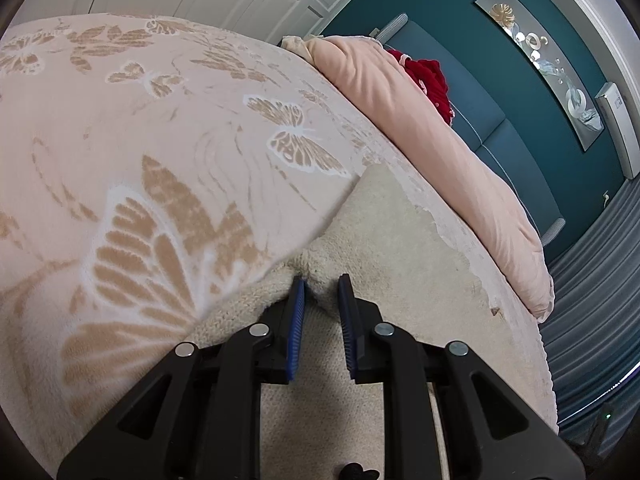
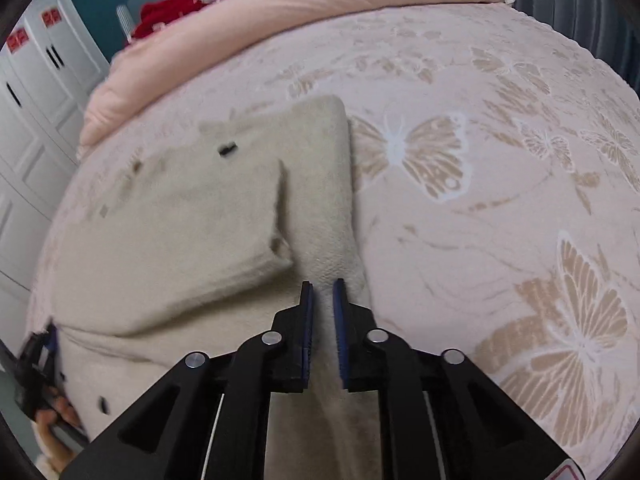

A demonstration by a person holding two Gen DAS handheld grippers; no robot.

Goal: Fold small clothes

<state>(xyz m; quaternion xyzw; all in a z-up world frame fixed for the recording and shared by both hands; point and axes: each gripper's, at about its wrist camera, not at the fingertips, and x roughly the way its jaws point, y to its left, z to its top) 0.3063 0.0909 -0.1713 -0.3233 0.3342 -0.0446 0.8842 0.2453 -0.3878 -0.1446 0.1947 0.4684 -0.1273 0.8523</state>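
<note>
Two tongs work over one cream knit garment [image 2: 192, 220] spread on the bed [image 2: 480, 208], a butterfly-patterned blanket under it. Left tongs [image 1: 321, 284] have their blue pads pinching a raised ridge of the knit at the garment's edge, fabric bunched between the tips. Right tongs [image 2: 322, 286] sit low over the garment's right strip, jaws narrowly parted with cloth showing in the gap; whether they grip it I cannot tell. One folded flap lies just left of them. Pink duvet [image 2: 280, 12] lies beyond.
</note>
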